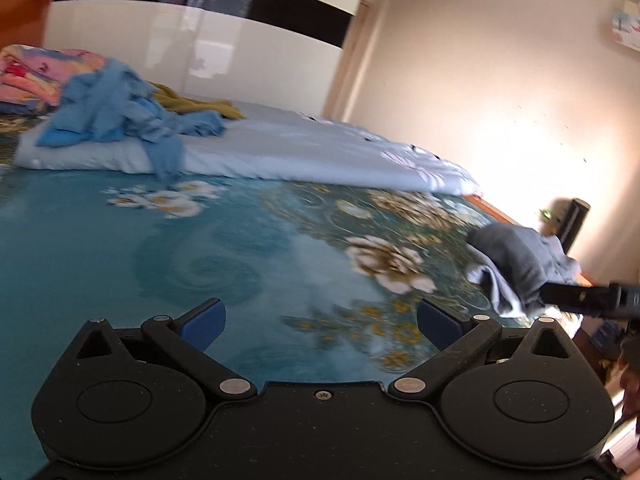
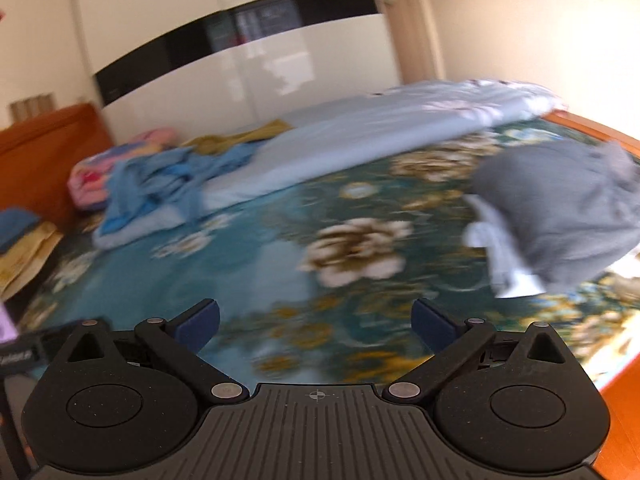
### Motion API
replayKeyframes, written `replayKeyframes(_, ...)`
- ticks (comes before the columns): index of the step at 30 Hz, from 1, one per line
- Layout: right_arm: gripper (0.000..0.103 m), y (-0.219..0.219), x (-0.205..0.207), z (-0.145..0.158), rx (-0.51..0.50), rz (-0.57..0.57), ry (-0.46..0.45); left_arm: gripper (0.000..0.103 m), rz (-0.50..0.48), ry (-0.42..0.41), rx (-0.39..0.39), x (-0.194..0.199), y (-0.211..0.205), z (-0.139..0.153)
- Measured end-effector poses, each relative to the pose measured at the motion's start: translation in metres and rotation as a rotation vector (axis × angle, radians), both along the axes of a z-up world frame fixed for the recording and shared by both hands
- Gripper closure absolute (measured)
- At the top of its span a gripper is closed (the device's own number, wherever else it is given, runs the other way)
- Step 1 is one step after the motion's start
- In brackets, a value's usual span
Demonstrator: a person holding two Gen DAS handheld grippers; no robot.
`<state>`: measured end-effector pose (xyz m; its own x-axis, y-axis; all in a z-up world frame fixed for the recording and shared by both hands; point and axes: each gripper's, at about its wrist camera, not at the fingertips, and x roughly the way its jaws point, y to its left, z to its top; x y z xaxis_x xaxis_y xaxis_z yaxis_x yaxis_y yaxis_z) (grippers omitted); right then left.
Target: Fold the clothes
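Observation:
A folded grey garment lies near the right edge of the bed, with a pale lining showing at its left side. A heap of blue clothes sits at the far left on a light blue quilt, with an olive garment behind it. My left gripper is open over the teal floral bedspread, nothing between its blue pads. My right gripper is open too, empty, over the bedspread. The right gripper's body shows at the right in the left wrist view.
A rolled light blue quilt runs across the far side of the bed. A pink patterned pillow lies at the far left by the orange headboard. A white wardrobe stands behind. Folded items rest at the left.

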<state>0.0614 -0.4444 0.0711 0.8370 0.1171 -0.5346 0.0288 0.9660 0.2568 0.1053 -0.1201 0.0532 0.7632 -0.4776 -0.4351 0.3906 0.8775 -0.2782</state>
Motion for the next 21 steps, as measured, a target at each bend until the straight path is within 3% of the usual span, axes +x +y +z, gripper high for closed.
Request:
replayKeyframes(6, 0.0, 0.091, 0.007, -0.009, -0.001, 0.139, 0.002, 0.002, 0.092, -0.004, 0.03, -0.011, 0.045, 0.0)
replayKeyframes(13, 0.0, 0.183, 0.004, -0.029, 0.002, 0.28, 0.05, 0.002, 0.278, 0.052, 0.061, -0.027, 0.112, -0.013)
replayKeyframes(21, 0.0, 0.248, -0.02, -0.053, 0.036, 0.289, 0.062, 0.002, 0.332, 0.027, 0.225, -0.059, 0.165, -0.032)
